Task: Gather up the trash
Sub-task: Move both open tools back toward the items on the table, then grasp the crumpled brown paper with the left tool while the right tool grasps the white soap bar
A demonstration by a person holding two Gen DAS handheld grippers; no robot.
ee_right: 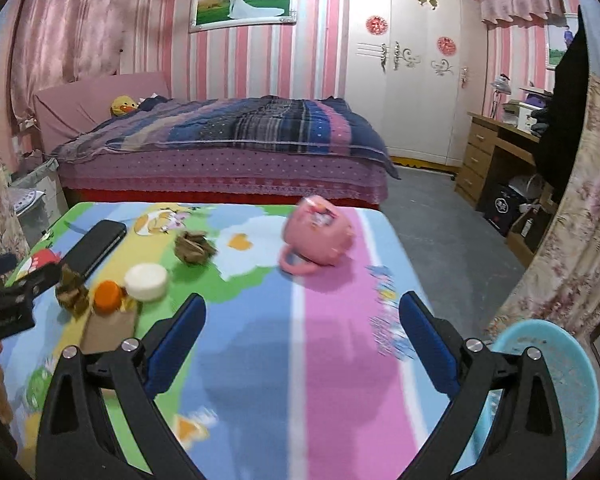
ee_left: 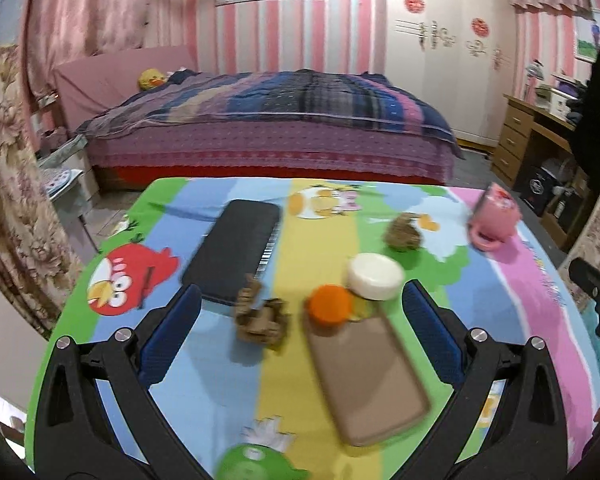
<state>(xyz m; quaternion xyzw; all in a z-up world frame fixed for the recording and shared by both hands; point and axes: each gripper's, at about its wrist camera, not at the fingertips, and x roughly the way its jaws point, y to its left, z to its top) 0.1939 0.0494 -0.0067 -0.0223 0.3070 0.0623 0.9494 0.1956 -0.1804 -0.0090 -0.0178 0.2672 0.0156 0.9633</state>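
Two crumpled brown paper wads lie on the cartoon-print table. The near wad [ee_left: 260, 318] [ee_right: 71, 289] sits just ahead of my open left gripper [ee_left: 300, 296], a little left of its centre line. The far wad [ee_left: 404, 233] [ee_right: 194, 247] lies further back. My right gripper [ee_right: 302, 306] stands open over the bare blue and pink stripes, holding nothing. A light blue basin [ee_right: 556, 396] sits off the table's right edge, beside the right gripper's right finger. The left gripper's body shows at the left edge of the right wrist view.
A black phone [ee_left: 234, 250], a brown flat case [ee_left: 368, 376], an orange cap [ee_left: 328, 305], a white round lid [ee_left: 376, 276] and a tipped pink mug [ee_left: 494, 216] [ee_right: 320, 236] share the table [ee_right: 340, 360]. Beyond are a bed [ee_right: 220, 148], a wardrobe and a desk [ee_right: 496, 152].
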